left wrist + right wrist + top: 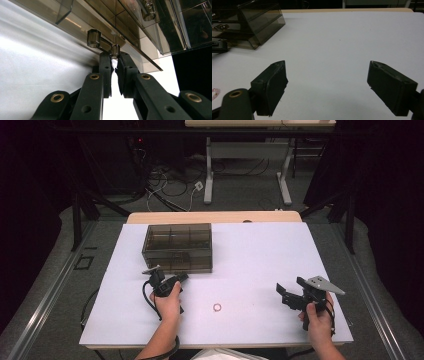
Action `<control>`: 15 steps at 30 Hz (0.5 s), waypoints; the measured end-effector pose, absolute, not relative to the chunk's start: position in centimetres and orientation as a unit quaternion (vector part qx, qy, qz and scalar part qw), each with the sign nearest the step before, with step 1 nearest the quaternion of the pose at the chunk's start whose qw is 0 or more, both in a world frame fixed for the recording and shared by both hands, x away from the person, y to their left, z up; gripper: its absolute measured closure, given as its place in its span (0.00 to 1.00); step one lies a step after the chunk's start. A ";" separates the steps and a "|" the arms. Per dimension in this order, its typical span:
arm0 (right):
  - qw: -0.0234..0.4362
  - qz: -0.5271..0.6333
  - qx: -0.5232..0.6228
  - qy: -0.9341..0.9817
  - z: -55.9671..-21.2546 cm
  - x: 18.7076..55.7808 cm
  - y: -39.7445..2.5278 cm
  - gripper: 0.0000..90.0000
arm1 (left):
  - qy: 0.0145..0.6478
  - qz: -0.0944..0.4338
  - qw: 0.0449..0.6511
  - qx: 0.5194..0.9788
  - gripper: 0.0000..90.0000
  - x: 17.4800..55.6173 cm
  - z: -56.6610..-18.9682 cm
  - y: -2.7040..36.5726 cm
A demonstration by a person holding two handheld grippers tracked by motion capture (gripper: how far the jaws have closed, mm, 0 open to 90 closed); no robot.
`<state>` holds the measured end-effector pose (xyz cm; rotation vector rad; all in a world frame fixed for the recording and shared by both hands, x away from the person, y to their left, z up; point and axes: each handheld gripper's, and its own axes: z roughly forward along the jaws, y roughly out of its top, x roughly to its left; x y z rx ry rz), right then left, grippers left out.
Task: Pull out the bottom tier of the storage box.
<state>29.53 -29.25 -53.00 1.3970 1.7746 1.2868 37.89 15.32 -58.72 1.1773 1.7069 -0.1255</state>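
Observation:
A smoky see-through drawer box (177,247) stands on the white table top (260,255), left of centre. My left gripper (182,276) is at the box's front bottom edge. In the left gripper view its jaws (114,62) are pinched together on the small clear drawer handle (100,42) of the lowest drawer. A small pink ring (217,307) lies flat on the table between the two hands. My right gripper (284,295) hovers over the right part of the table, open wide with nothing between its pads (272,85). The box (257,25) and the ring (214,93) lie far to its left.
The box has several compartments, with small items dimly visible inside (148,11). Bare white surface surrounds the right gripper. A wooden table edge (215,216) runs behind the white top. On the floor beyond are cables and another table's legs (209,175).

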 end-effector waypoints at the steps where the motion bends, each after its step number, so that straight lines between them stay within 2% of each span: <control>1: 0.267 0.477 0.518 0.658 -53.0 29.5 -29.3 0.17 | 0.709 -0.050 0.507 0.488 0.91 37.9 -58.7 15.3; 15: 0.267 0.477 0.519 0.657 -53.0 29.5 -29.2 0.17 | 0.707 -0.055 0.507 0.490 0.91 37.5 -58.7 15.3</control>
